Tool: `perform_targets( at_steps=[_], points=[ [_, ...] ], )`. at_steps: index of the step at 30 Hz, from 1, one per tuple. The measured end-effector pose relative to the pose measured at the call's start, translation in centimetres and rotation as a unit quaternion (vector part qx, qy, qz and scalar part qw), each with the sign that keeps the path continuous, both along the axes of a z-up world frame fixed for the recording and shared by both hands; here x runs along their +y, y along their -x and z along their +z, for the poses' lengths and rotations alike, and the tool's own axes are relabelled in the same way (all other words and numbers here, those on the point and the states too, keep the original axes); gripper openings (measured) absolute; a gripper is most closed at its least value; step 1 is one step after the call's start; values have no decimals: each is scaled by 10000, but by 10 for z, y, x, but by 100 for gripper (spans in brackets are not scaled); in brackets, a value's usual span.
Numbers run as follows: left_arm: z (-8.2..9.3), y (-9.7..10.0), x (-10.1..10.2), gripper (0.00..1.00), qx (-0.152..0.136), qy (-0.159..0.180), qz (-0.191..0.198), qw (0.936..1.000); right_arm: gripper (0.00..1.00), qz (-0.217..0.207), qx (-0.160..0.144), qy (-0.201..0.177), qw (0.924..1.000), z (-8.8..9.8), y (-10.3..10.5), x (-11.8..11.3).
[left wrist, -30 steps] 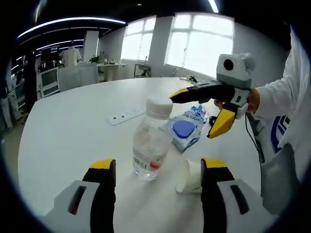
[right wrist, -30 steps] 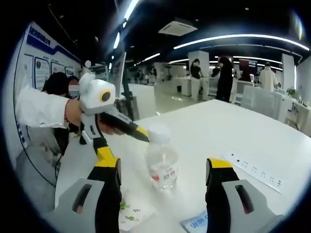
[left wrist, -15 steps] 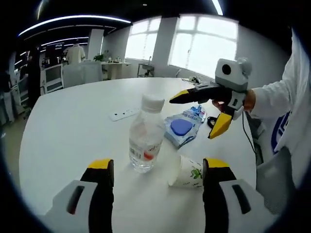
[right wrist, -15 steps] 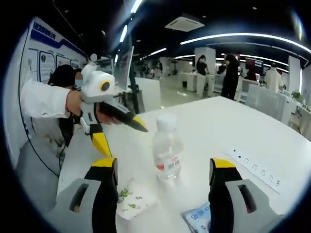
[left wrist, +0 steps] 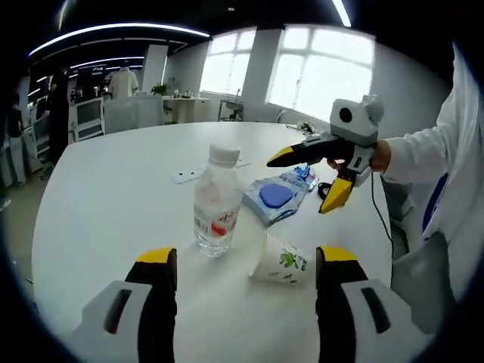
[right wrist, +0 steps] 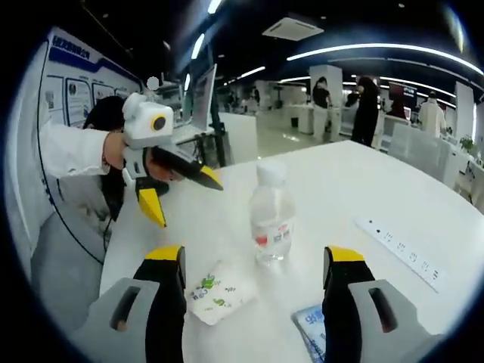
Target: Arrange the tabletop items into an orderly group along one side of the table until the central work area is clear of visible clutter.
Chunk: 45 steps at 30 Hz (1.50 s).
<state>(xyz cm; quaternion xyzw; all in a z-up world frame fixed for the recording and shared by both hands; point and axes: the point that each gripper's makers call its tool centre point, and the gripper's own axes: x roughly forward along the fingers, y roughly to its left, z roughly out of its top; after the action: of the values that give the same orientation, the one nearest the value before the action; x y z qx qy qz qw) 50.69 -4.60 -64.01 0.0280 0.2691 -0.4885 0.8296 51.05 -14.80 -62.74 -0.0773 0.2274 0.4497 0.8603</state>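
Blue packet [right wrist: 314, 331] cut off at bottom edge; bottle label [left wrist: 217, 224] print too small.

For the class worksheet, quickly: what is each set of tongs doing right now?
Left tongs: open, holding nothing, above the table near the cup.
Right tongs: open, holding nothing, facing the bottle.
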Motion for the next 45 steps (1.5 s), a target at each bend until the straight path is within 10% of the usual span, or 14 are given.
perform_targets(
  at_steps=[33, 45],
  points=[
    [26, 74, 18, 80, 57, 136, 296, 9995, 74, 245, 126, 313, 9991, 1, 40, -22],
    [28, 92, 27, 79, 117, 221, 461, 9986, 69, 724, 363, 534, 9953, -20, 26, -12]
  ],
)
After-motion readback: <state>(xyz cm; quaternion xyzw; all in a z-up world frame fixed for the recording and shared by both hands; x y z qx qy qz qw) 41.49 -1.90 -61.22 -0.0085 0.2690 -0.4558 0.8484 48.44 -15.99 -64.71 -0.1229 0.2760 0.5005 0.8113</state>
